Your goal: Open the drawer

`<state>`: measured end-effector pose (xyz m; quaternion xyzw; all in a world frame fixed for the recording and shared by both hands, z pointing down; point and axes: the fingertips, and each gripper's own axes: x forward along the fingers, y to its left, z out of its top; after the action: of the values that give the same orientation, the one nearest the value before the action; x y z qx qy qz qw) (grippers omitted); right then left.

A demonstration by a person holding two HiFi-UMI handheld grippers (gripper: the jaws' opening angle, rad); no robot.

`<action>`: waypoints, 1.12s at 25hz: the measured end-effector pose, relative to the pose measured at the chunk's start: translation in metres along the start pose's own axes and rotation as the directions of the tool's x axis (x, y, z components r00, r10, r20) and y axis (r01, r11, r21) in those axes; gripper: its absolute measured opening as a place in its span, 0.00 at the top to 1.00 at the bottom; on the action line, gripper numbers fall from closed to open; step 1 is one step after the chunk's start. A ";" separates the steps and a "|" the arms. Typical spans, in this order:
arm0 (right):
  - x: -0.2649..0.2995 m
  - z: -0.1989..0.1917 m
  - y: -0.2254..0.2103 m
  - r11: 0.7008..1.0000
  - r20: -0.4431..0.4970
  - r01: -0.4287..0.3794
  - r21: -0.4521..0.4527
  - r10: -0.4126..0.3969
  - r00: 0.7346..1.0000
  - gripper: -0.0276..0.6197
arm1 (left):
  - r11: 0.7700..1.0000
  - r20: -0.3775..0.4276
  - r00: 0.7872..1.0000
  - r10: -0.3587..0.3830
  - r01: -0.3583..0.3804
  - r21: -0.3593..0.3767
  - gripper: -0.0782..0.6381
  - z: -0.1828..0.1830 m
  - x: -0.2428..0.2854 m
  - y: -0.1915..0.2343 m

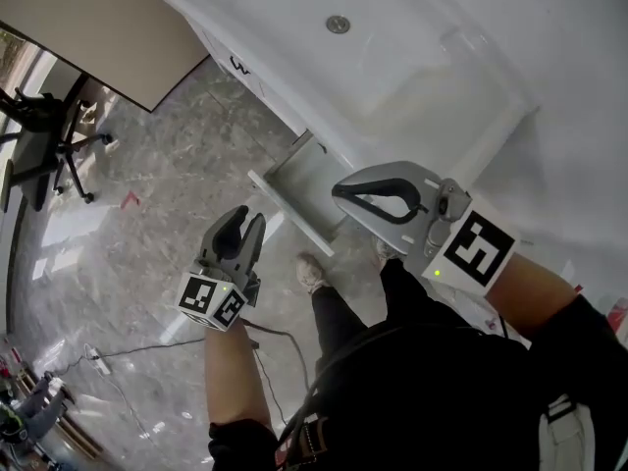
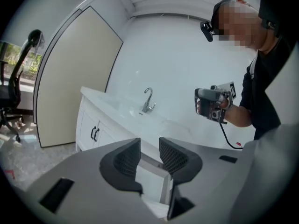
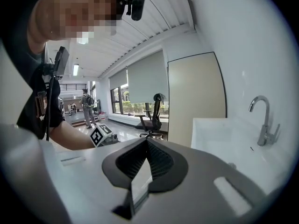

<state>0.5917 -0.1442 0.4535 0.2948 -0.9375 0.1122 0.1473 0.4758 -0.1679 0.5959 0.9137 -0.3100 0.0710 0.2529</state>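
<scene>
The drawer [image 1: 294, 186] stood pulled out from the vanity under the sink [image 1: 392, 57], so the task looked done or nearly so. Neither tool touched it. The left hand-held gripper [image 1: 245, 219] hung over the floor with its jaws apart and nothing between the pads [image 2: 128, 160]. The right hand-held gripper [image 1: 339, 191] hovered above the drawer's end with its jaws closed together, empty.

I judged the main risk to be a knock. The right one sat near the sink's rim and over the drawer, and a careless swing could strike either or nudge the drawer back in. The person's shoe [image 1: 312, 273] stood just below the open front, with a cable [image 1: 275, 334] trailing beside it, so a step forward could bump the drawer or snag.
</scene>
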 end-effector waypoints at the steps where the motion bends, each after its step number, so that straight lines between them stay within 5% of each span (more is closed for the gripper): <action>1: -0.008 0.011 -0.002 1.000 0.020 0.011 -0.007 -0.011 1.000 0.96 | 1.000 0.016 1.000 -0.004 0.004 0.024 0.72 0.019 -0.001 -0.009; 10: -0.088 0.083 -0.009 0.996 0.117 0.062 -0.064 -0.054 0.992 0.96 | 0.987 0.115 0.993 -0.001 -0.017 0.158 0.72 0.146 -0.027 -0.103; 19: -0.142 0.148 -0.015 0.989 0.186 0.098 -0.114 -0.076 0.980 0.96 | 0.972 0.248 0.969 -0.001 -0.057 0.229 0.80 0.235 -0.065 -0.172; 28: -0.184 0.205 -0.004 0.973 0.230 0.135 -0.186 -0.090 0.969 0.96 | 0.933 0.329 0.944 0.004 -0.122 0.339 0.87 0.302 -0.103 -0.224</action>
<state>0.6952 -0.1126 0.1995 0.3420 -0.9362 -0.0244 0.0776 0.5202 -0.1135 0.2123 0.9329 -0.3588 -0.0163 0.0275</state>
